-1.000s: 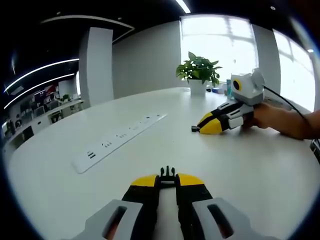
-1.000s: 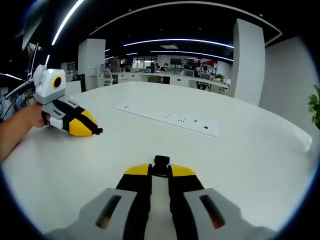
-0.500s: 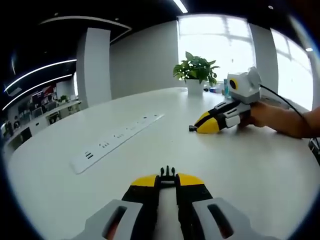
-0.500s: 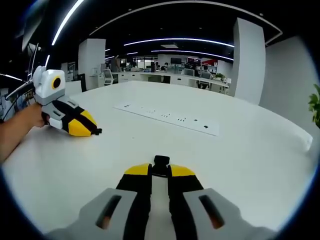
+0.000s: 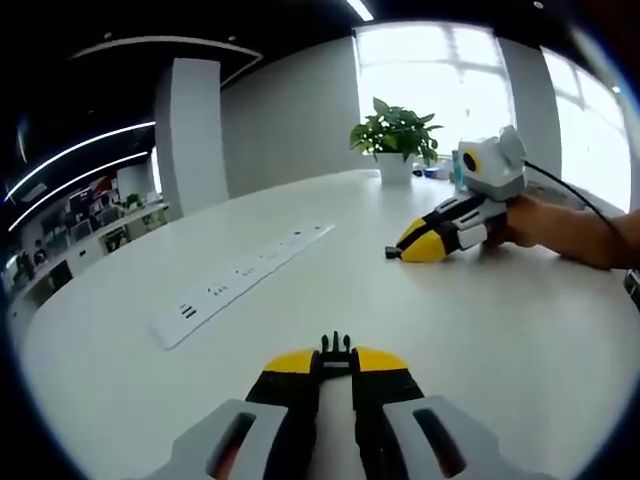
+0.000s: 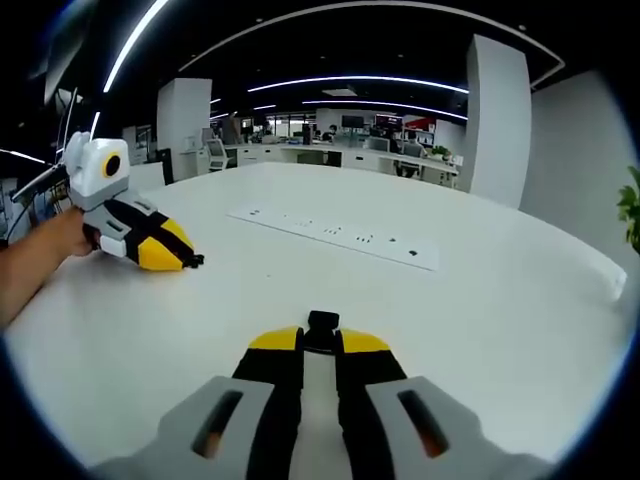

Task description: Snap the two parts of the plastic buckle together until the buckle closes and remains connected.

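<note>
Buckle halves sit pinched in closed jaws, pronged part (image 5: 336,346) left gripper (image 5: 336,362), socket (image 6: 322,322) right gripper (image 6: 320,345), barely nearer, still well apart.

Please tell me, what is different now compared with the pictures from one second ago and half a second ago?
Almost nothing. In the left gripper view the whole picture shifts slightly, so the camera moved, not the things. The left tongs stay shut on the pronged buckle part, the right tongs stay shut on the other buckle part. Both parts remain apart above the white table, and the power strip lies as before.
</note>
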A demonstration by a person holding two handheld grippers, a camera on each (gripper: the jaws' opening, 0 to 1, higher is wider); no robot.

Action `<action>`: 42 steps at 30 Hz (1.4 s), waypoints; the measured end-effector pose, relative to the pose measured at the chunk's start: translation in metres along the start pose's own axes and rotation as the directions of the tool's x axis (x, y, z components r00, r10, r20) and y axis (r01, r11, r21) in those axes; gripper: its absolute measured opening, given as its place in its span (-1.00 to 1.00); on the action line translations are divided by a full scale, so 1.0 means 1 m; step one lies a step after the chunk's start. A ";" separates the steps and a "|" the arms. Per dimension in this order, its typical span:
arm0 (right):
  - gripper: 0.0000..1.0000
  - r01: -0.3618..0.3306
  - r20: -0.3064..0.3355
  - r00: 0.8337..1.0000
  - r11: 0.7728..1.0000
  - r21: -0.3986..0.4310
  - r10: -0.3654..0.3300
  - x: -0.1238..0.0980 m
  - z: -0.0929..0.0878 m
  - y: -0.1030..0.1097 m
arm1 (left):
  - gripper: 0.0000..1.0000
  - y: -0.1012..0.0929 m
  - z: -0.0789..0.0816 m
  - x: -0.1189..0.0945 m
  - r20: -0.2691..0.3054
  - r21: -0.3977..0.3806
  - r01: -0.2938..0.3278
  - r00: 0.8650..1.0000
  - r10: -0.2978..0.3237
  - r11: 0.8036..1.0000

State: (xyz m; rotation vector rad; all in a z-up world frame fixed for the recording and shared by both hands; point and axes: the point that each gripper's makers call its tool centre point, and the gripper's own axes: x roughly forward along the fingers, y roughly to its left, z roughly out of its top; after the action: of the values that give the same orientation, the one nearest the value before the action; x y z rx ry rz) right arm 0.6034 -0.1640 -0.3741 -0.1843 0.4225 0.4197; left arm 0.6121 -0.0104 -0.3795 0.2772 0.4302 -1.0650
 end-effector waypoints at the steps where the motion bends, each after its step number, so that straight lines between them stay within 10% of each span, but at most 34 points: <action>1: -0.79 0.000 0.000 1.000 1.000 -0.001 0.000 0.000 0.000 0.000 | -0.80 -0.001 0.000 -0.001 0.000 0.000 -0.003 1.000 0.003 1.000; 42: -0.80 -0.012 0.087 0.996 1.000 -0.005 0.012 -0.038 0.025 0.007 | -0.80 -0.019 0.033 -0.020 0.112 -0.088 0.044 0.993 -0.034 0.995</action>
State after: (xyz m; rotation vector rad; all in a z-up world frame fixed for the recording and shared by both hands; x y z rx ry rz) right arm 0.5780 -0.1648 -0.3358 -0.1668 0.3369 0.4389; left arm 0.5937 -0.0171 -0.3415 0.1291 0.3849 -1.0901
